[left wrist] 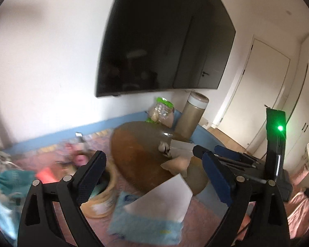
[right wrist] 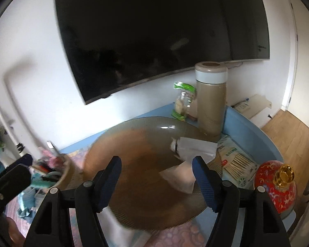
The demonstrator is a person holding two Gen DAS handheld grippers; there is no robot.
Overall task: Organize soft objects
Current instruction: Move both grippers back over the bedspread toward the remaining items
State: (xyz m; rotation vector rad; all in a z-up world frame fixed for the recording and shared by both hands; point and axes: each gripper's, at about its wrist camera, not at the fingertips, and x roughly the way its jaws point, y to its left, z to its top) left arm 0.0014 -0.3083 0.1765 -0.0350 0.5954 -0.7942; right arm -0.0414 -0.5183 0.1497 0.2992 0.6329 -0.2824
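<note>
A round brown glass plate (left wrist: pixel 138 156) lies on the table. A white tissue sheet (left wrist: pixel 164 197) hangs off its near rim, over a light blue cloth (left wrist: pixel 146 224). My left gripper (left wrist: pixel 154 175) stands open above that sheet, with its pads apart from it. In the right wrist view my right gripper (right wrist: pixel 157 175) is open over the plate (right wrist: pixel 134 164). A folded white tissue (right wrist: pixel 179 179) lies just inside its right finger, unpressed. A second white tissue (right wrist: pixel 195 148) lies farther back on the plate.
A tan thermos (right wrist: pixel 211 103) and a green-capped plastic bottle (right wrist: pixel 183 103) stand behind the plate by the wall. At the right are a cotton swab pack (right wrist: pixel 237 164) and a red jar (right wrist: pixel 276 185). A cluttered bowl (right wrist: pixel 51 168) sits left. A dark TV hangs above.
</note>
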